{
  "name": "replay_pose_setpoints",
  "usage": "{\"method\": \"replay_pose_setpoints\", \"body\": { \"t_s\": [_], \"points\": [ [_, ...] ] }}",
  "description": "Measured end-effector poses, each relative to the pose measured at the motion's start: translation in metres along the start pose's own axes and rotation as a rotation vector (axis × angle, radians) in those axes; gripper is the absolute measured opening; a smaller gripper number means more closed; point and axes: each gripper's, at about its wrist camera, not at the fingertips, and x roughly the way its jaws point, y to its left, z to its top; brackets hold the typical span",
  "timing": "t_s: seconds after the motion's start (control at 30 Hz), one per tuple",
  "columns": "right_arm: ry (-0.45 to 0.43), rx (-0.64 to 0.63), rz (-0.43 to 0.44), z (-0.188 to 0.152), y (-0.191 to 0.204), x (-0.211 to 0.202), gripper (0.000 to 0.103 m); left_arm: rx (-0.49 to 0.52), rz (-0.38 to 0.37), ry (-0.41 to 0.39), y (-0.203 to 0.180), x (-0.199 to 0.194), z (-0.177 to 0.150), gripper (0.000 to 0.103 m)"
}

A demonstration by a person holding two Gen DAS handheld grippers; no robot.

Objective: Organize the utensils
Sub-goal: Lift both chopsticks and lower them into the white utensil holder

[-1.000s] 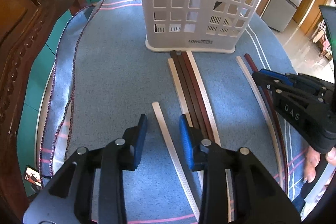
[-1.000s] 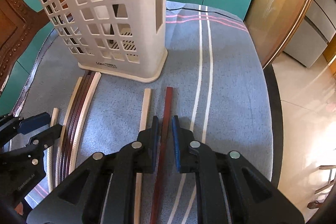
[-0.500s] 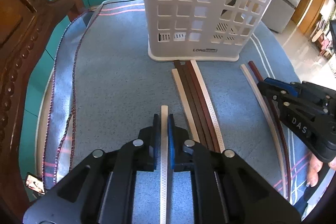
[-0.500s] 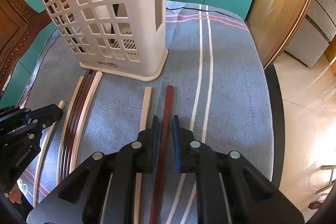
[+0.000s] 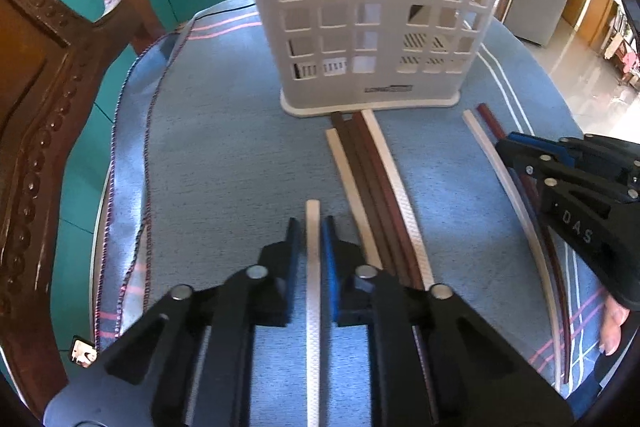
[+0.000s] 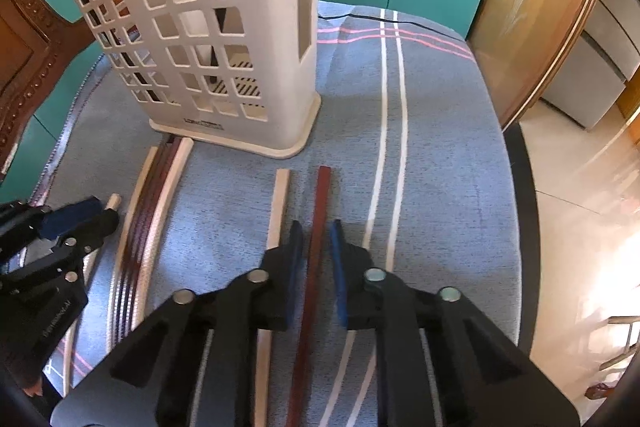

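In front of the white slotted holder (image 5: 372, 11), your left gripper (image 5: 313, 239) is clamped on a white chopstick (image 5: 313, 287), your right gripper (image 6: 318, 243) on a dark red chopstick (image 6: 316, 247), and six loose chopsticks (image 5: 372, 195) lie between and beside them.

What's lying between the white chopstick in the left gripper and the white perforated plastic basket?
Only bare blue cloth, as the left wrist view shows; the bundle of cream and brown chopsticks lies just to the right.
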Motion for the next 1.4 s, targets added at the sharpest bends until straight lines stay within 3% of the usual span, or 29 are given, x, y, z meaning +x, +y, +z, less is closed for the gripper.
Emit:
{"method": "replay_pose_setpoints", "body": {
  "t_s": [0.4,0.53,0.67,0.73,0.8,0.97,1.1,1.4],
  "points": [
    [0.000,0.020,0.031,0.000,-0.006,-0.001,0.008,0.006,0.006,-0.002,-0.001,0.000,0.000,0.008],
    [0.000,0.010,0.030,0.002,-0.006,0.001,0.015,0.014,0.009,-0.004,-0.002,-0.001,0.000,0.008],
    [-0.007,-0.009,0.012,0.001,0.000,0.001,0.016,0.011,0.003,-0.004,0.001,-0.001,0.001,0.008],
    [-0.009,-0.010,0.016,0.000,0.001,0.001,0.008,0.001,-0.008,-0.005,0.003,-0.001,0.001,0.007],
    [-0.010,0.007,0.040,0.000,-0.001,0.000,0.007,-0.005,-0.017,-0.017,0.006,-0.004,0.002,0.007],
    [-0.090,0.055,0.096,0.004,-0.011,-0.029,0.007,-0.022,-0.043,-0.126,0.015,-0.040,0.006,0.007],
    [-0.212,0.069,0.221,0.005,-0.025,-0.083,0.007,-0.055,-0.100,-0.252,0.026,-0.092,0.009,0.007],
    [-0.461,0.085,0.337,-0.003,-0.041,-0.195,0.007,-0.082,-0.175,-0.596,0.040,-0.232,0.013,0.007]
  ]
}}
